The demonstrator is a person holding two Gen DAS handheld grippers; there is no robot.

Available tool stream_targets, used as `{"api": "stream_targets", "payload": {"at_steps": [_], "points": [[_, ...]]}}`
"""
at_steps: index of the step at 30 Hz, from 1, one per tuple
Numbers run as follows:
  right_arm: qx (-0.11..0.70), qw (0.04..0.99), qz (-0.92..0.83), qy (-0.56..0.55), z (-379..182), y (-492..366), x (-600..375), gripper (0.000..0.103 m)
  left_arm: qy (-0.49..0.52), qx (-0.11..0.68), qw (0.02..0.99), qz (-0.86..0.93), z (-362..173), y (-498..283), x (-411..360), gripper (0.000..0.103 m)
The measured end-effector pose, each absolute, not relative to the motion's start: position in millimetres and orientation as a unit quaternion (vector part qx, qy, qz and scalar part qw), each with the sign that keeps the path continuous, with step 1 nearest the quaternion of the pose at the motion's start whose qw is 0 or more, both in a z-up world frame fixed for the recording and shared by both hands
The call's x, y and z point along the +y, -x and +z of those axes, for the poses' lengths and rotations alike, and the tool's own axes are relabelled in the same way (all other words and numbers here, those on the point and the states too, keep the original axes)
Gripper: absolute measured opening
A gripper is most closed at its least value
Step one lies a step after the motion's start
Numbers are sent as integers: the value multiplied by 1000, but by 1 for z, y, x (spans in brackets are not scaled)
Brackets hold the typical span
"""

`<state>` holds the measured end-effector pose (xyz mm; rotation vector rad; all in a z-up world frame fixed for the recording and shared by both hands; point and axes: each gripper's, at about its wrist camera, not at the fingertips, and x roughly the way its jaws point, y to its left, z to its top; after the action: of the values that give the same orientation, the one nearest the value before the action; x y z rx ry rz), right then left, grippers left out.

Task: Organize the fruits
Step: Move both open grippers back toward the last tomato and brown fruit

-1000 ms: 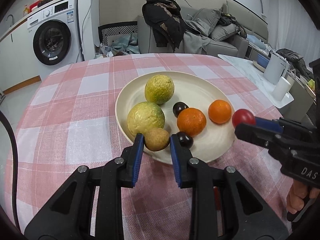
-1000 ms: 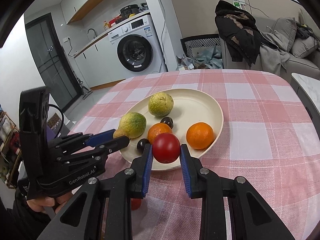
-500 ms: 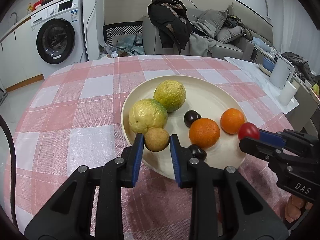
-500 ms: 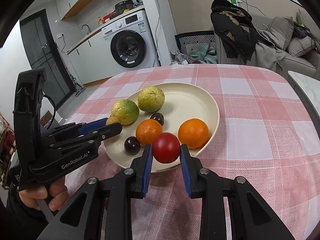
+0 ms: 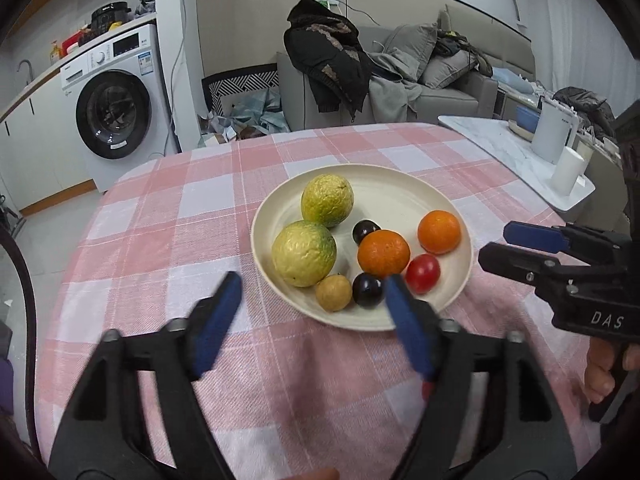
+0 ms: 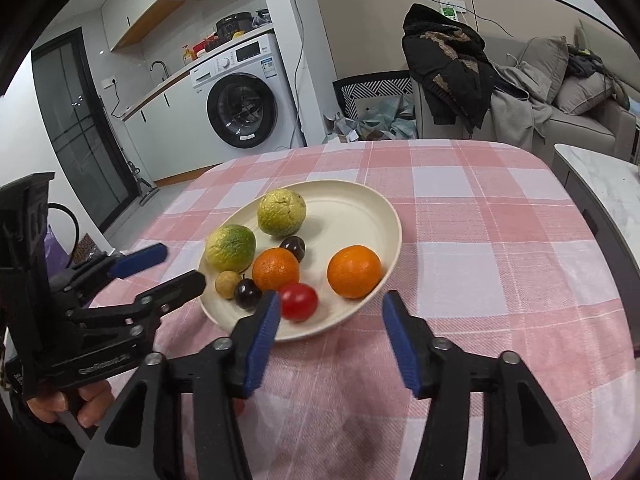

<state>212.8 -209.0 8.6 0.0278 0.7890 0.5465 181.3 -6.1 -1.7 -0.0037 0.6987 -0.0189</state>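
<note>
L gripper point(image 5: 312, 300): jaws have just been opening & are seen spread wide, nothing clamped or touched. A small tan fruit point(image 5: 334, 293) and a dark plum point(image 5: 368, 289) are seen just ahead of the gap, lying free at the near rim of the cream plate point(image 5: 400, 184); the right-side blue pad point(image 5: 408, 332) is pictured over the plate's near edge, contact can't be told. Just beyond the tan fruit a big yellow-green fruit point(image 5: 304, 253) is set, w/ a second one point(image 5: 327, 200) farther back.

R gripper point(image 6: 328, 328): jaws likewise have just been opening, now held apart, nothing gripped. A red tomato point(image 6: 299, 301) is seen lying on the plate just past the left-side pad point(image 6: 262, 340), close to it but not pinched. Ahead of the tomato two oranges are placed: one point(image 6: 276, 269) to the left, one point(image 6: 354, 271) to the right. A second dark plum point(image 6: 293, 248) is lodged behind the left orange.

Plate is set on a pink-and-white check tablecloth point(image 6: 480, 240). Farther off, a washing machine point(image 6: 244, 108) and a sofa point(image 6: 580, 120) w/ a dark jacket point(image 6: 448, 60) draped on it are seen.
</note>
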Motion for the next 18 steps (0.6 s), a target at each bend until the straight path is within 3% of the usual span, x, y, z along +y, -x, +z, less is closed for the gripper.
{"api": "stream_targets", "payload": {"at_steps": [3,5,7,18], "points": [[380,885,269,-13,12,-203,-216,94,12,337,941,-13,6,-162,-1,86],[377,886,269,-16,15,-196,-222,100,18,337,941,-11,10,-149,2,95],[376,884,277,-16,17,-189,-225,102,28,330,943,-9,13,-136,5,102],[375,879,294,30,21,-149,-221,103,18,331,943,-13,14,-79,-7,102]]}}
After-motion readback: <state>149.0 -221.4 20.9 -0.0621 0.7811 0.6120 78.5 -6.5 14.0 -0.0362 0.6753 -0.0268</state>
